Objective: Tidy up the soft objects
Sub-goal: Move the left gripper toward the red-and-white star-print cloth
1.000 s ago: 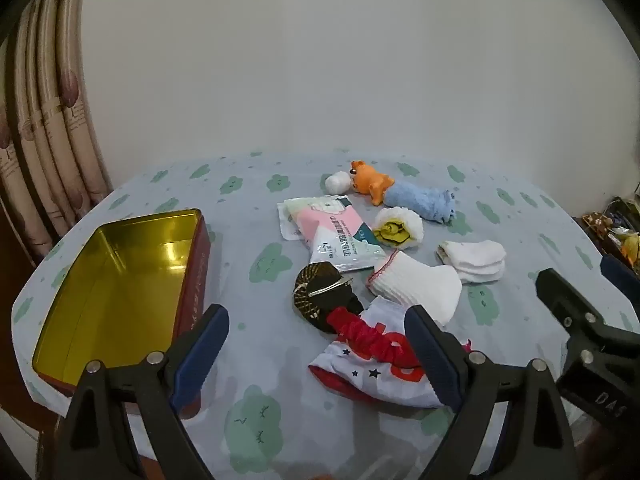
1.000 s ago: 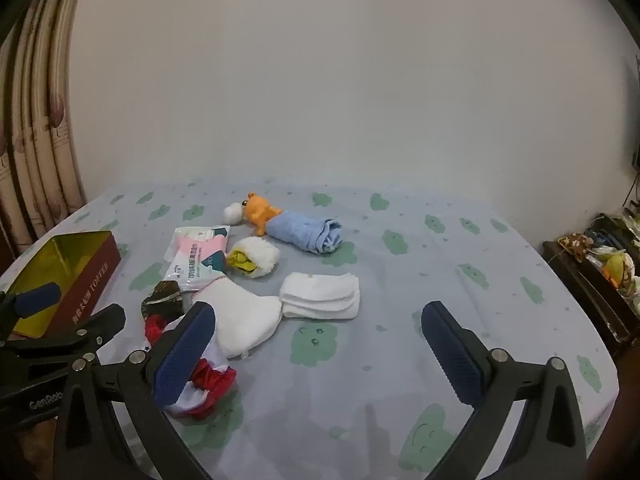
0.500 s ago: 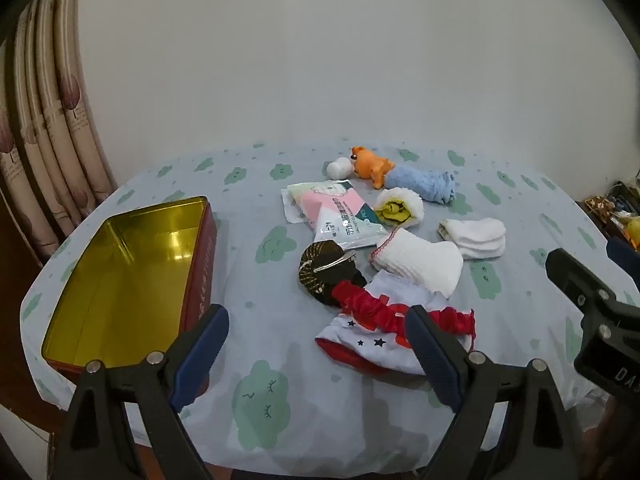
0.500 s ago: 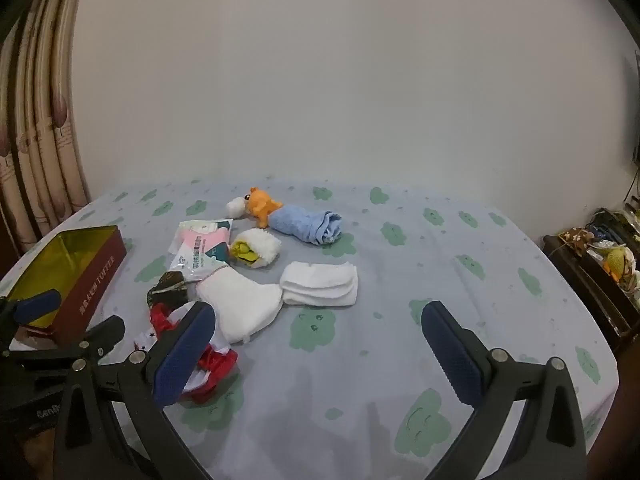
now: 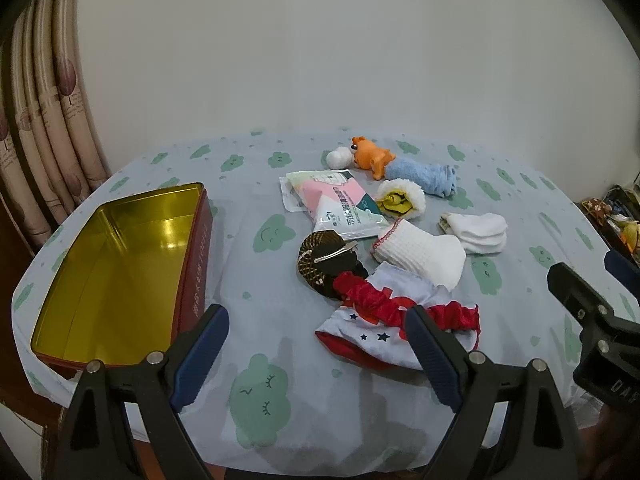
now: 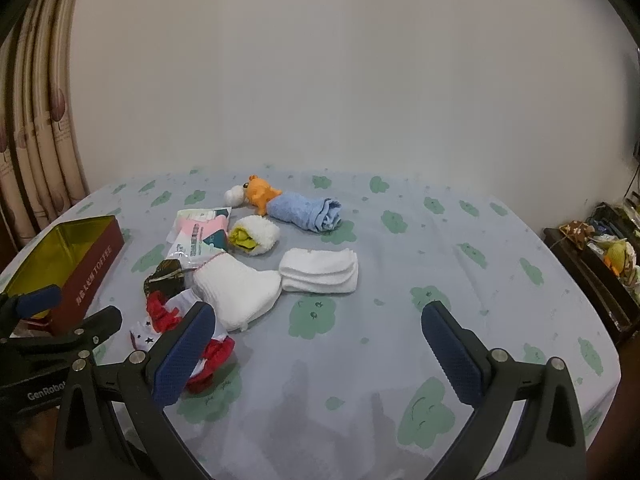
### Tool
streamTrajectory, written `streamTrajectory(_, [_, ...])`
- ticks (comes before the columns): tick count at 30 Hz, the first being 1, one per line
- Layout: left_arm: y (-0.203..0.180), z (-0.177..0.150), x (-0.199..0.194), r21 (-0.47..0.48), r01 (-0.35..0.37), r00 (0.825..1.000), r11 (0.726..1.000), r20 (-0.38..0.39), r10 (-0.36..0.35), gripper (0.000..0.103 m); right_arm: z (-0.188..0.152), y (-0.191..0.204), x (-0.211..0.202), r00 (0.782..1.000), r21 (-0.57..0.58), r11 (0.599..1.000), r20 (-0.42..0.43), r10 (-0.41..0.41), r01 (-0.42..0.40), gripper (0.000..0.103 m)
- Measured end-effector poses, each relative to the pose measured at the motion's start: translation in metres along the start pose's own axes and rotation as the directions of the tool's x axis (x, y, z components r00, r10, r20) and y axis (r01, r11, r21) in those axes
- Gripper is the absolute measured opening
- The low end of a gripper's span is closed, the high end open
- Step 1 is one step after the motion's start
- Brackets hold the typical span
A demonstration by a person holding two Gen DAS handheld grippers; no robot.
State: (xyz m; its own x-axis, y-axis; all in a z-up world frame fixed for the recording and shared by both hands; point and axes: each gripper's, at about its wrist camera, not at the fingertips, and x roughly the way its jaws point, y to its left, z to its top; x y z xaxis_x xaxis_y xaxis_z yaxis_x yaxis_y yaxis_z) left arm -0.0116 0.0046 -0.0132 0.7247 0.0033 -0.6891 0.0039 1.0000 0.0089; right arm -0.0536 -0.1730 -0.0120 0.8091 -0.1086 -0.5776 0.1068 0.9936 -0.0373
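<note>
An open red tin with a gold inside (image 5: pixel 116 264) (image 6: pixel 68 256) stands at the table's left. To its right lies a heap of soft things: a white-and-red starred cloth (image 5: pixel 384 320) (image 6: pixel 168 320), a dark woven pouch (image 5: pixel 324 260), a white sock (image 5: pixel 420 252) (image 6: pixel 236 292), folded white socks (image 5: pixel 478 228) (image 6: pixel 320 270), a wipes packet (image 5: pixel 340 204), a fluffy yellow-and-white item (image 5: pixel 400 200), a rolled blue towel (image 5: pixel 424 174) (image 6: pixel 306 210) and an orange plush (image 5: pixel 370 156). My left gripper (image 5: pixel 316 354) hovers open, near the starred cloth. My right gripper (image 6: pixel 318 354) is open above bare tablecloth.
The table wears a pale blue cloth with green cloud prints (image 6: pixel 440 264). Curtains (image 5: pixel 44 128) hang at the left. A dark side shelf with clutter (image 6: pixel 600 248) stands at the right. The right gripper's body (image 5: pixel 592 320) shows at the edge of the left wrist view.
Both grippers have pulled back and risen a little, so more of the table and its front edge shows. Nothing on the table has moved.
</note>
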Motion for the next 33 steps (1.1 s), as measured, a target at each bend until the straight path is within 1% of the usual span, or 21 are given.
streamTrajectory(8, [-0.004, -0.002, 0.005, 0.015, 0.0, 1.0, 1.0, -0.012, 0.0, 0.092, -0.002, -0.003, 0.004, 1.0, 0.005, 1.0, -0.013, -0.004, 0.004, 0.102])
streamTrajectory(21, [0.002, -0.003, 0.01, -0.006, 0.008, 0.999, 1.0, -0.036, -0.008, 0.092, -0.007, -0.004, 0.006, 1.0, 0.009, 1.0, -0.028, -0.004, 0.004, 0.102])
streamTrajectory(26, [0.006, -0.003, 0.012, -0.025, 0.015, 0.999, 1.0, -0.046, -0.016, 0.092, -0.009, -0.008, 0.007, 1.0, 0.011, 1.0, -0.029, -0.003, 0.003, 0.102])
streamTrajectory(33, [0.006, -0.004, 0.017, -0.052, 0.048, 0.995, 0.997, -0.079, -0.052, 0.092, -0.011, -0.01, 0.008, 0.999, 0.026, 1.0, -0.035, 0.003, -0.002, 0.102])
